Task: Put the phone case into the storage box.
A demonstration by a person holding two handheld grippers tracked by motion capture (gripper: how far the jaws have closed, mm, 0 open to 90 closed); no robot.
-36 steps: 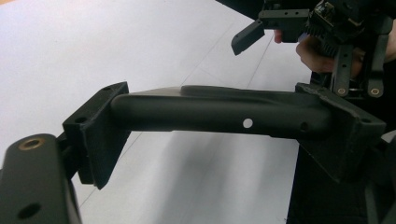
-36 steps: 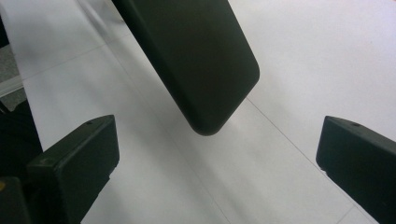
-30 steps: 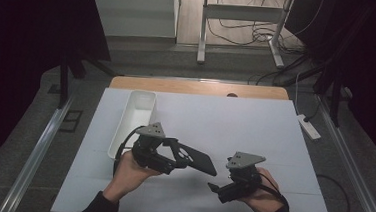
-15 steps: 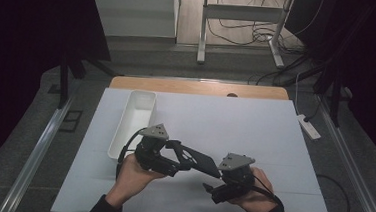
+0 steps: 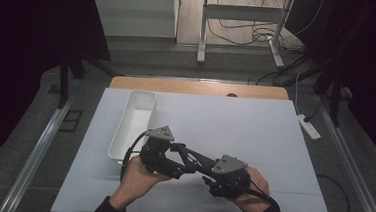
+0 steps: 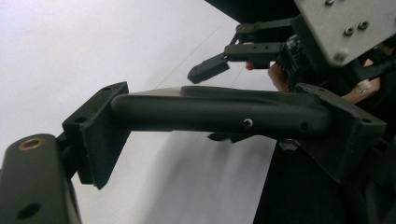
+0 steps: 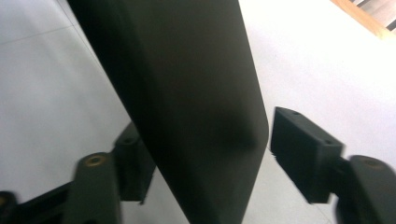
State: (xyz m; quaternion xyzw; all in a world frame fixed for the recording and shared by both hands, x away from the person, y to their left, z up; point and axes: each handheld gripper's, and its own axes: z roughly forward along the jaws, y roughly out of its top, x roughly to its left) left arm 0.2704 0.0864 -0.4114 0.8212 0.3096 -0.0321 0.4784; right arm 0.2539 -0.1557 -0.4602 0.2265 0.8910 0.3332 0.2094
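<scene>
Looking like a hand-off at lower centre of the high view: left gripper (image 5: 184,162) clamps the flat matte black slab with rounded edges (image 5: 195,157). Right gripper (image 5: 210,180) has its jaws parted around the slab's far end (image 7: 187,102); next they'd need to close squarely. Long white plastic tray (image 5: 133,126) sits left.

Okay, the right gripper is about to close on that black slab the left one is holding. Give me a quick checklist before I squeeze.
1. Left gripper clamped on the black slab: ok, a finger presses each side.
2. Slab between the right gripper fingers: ok.
3. Right fingers touching the slab: not ok, one finger stands apart from it.
4. How far the slab reaches into the right gripper: cannot tell.
5. White tray apart from both grippers: ok.
</scene>
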